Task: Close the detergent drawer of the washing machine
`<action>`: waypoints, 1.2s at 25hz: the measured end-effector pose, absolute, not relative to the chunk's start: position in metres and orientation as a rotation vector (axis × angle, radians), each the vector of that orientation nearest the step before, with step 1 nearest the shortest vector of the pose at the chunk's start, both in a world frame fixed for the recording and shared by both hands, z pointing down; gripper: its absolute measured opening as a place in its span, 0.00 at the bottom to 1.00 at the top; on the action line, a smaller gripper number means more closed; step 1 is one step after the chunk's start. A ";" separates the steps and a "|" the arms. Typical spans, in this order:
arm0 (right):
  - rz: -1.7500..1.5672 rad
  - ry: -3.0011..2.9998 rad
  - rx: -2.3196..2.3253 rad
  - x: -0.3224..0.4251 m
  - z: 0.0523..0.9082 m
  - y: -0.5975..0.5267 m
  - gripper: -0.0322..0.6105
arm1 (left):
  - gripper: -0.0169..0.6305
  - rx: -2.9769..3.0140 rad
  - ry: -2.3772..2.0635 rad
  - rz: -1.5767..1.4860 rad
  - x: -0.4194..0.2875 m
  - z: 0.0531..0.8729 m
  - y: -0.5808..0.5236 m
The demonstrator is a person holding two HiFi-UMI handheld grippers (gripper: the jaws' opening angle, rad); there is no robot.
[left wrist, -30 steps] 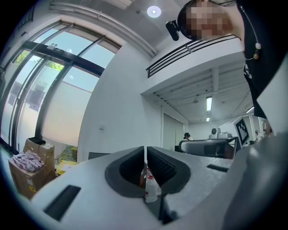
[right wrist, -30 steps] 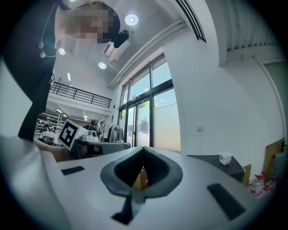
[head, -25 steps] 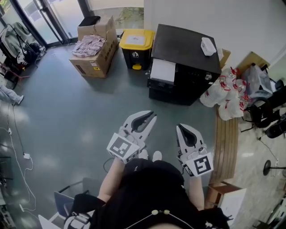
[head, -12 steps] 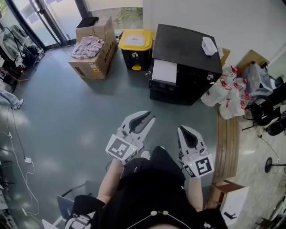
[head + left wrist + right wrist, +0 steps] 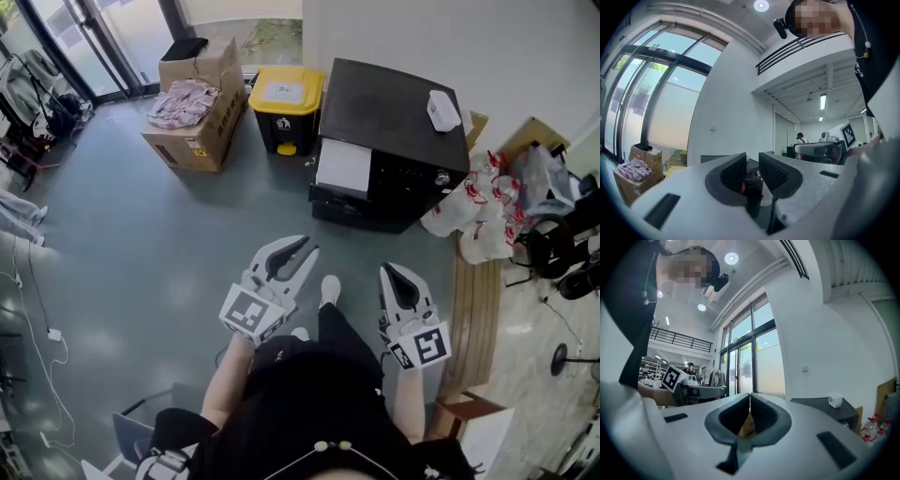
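Cardboard box point(image 5: 202, 141) left of black machine point(image 5: 389, 112) holds cloth point(image 5: 183, 101). Left hand-held gripper point(image 5: 307, 246) jaws just opened slightly, empty; right hand-held gripper point(image 5: 387, 270) closed, empty.

Head view: bright, even daylight. Pale sheen on floor point(image 5: 141, 234) toward 9 o'clock, from glass doors point(image 5: 84, 47) at 11 o'clock; shadows faint. Gripper views: heavy fisheye, black vignette all round. Windows point(image 5: 656, 89) at 9 o'clock washed out; ceiling lamp point(image 5: 761, 5) at 12 o'clock flares. Left gripper point(image 5: 752, 161), right gripper point(image 5: 750, 397) soft-focused up close.
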State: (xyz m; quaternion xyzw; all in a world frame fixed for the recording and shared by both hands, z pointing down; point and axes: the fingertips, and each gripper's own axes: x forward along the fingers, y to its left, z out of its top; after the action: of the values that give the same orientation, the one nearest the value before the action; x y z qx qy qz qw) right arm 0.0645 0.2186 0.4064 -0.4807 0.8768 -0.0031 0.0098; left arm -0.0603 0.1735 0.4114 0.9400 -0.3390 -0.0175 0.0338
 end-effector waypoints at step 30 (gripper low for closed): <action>-0.254 3.150 -1.375 0.148 0.522 0.011 0.26 | 0.17 2.781 -1.121 0.333 -0.013 0.513 -0.016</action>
State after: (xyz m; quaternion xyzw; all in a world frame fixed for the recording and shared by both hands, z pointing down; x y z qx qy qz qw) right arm 0.1475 0.0115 0.5220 -0.3944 0.9034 -0.0727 -0.1517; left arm -0.0133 -0.0159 0.5125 0.9201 -0.3707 0.1102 0.0624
